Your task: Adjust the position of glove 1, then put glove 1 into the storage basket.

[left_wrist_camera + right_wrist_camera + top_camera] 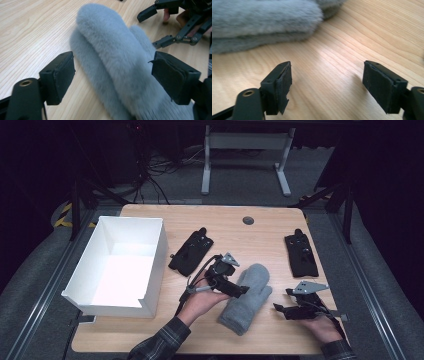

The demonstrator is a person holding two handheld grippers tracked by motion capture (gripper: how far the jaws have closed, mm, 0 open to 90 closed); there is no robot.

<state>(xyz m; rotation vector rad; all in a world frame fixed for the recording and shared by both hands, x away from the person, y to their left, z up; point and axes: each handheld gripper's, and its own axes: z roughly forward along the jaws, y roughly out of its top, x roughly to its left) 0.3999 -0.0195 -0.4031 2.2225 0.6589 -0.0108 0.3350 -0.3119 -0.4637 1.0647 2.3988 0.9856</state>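
Risk first: top mitten could get dragged off bottom one if grabbed from one side only – fluffy pile, pads likely to slip, stack skewed.

Nearest: right gripper (281,310) held low over bare table (332,62), jaws spread wide, nothing gripped, mittens just ahead of it.

Left gripper (242,291) laid level across grey mittens (248,296), jaws wide either side of pile (117,65), pads not pressing.

Farther back: white box (150,265) at left, two black holders (190,252) (301,254) untouched.
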